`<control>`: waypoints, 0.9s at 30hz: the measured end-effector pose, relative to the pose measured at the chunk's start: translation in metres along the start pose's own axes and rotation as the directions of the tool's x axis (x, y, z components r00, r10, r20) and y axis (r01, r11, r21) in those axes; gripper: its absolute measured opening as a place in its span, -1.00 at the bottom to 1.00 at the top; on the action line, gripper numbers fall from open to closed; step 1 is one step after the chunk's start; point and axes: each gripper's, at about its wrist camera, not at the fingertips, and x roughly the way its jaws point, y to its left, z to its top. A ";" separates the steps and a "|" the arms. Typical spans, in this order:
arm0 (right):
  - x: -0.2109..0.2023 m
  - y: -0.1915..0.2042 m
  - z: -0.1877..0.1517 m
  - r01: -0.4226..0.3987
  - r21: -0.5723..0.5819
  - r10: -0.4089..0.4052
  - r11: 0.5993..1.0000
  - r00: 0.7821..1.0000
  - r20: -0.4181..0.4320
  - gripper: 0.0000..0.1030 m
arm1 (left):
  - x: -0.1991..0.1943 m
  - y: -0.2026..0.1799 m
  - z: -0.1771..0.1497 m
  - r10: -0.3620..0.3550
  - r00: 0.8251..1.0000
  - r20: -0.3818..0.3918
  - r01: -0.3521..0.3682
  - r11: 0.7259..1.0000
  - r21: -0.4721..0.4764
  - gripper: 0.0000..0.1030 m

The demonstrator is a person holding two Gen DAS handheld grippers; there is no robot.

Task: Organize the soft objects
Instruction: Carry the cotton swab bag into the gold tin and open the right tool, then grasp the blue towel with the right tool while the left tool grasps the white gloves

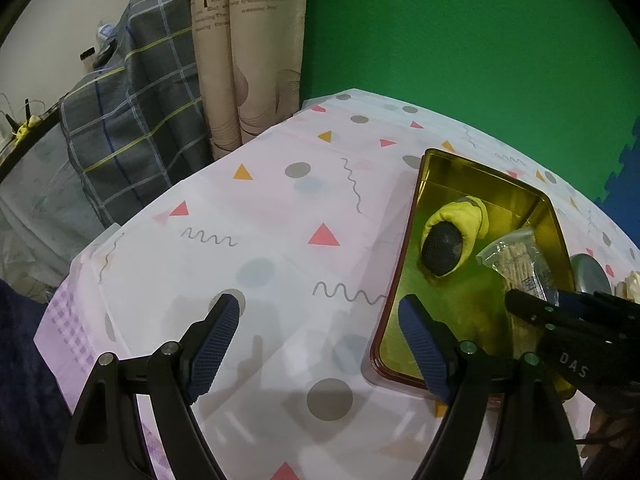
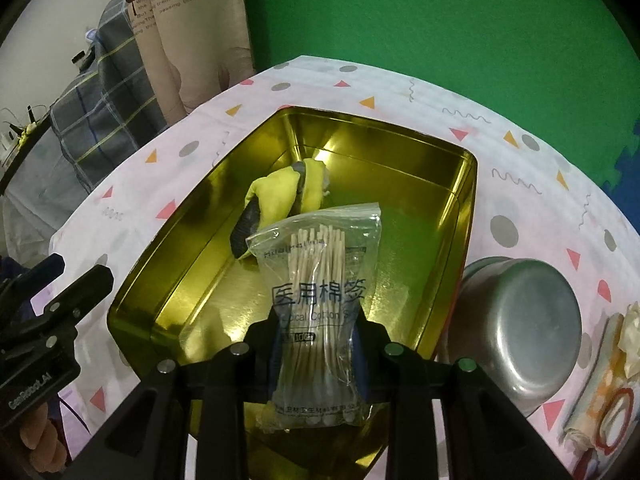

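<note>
Cotton swabs in their clear bag [image 2: 320, 312] sit between our right tongs [image 2: 318, 354], whose blue pads flank the bag's waist over the gold tin [image 2: 192, 264]; the bag looks pinched there, so we judge the pads to be pressing on it lightly, though the hold looks loose. Our left tongs [image 1: 320, 344] stand wide apart with nothing between them, hovering over the patterned bench [image 1: 260, 208] at the tin's near left corner. Inside the tin a yellow and grey glove [image 2: 280, 204] already lies toward the far end, and the bag's top edge overlaps it in the right wrist view. To finish this step well, we should let the bag settle flat on the bare floor of the tin, beside the glove, not on top of it, and part the pads only when the bag's lower end rests on the metal, so it does not tip over the near rim. We should lift straight away afterwards, since the thin plastic may cling to the pads. A steel bowl [image 2: 520, 328] stands just beside the tin's right wall, so our withdrawal should stay clear of it.
</note>
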 end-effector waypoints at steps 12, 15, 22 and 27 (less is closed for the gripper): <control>-0.053 -0.025 -0.013 0.003 0.038 -0.007 0.999 0.995 0.102 -0.04 | -0.003 -0.008 -0.002 -0.010 1.000 0.007 0.010 0.999 0.031 0.54; -0.078 -0.043 -0.025 0.020 0.060 -0.028 0.998 0.990 0.136 -0.04 | -0.004 -0.011 -0.003 -0.005 1.000 0.010 0.005 0.999 0.044 0.54; -0.139 -0.120 -0.065 0.161 0.161 -0.190 0.974 0.964 0.186 -0.03 | -0.006 -0.015 -0.005 0.000 1.000 0.017 -0.001 0.998 0.063 0.55; -0.172 -0.189 -0.097 0.257 0.284 -0.314 0.924 0.932 0.178 0.04 | -0.009 -0.022 -0.006 -0.004 1.000 0.029 0.001 0.996 0.084 0.55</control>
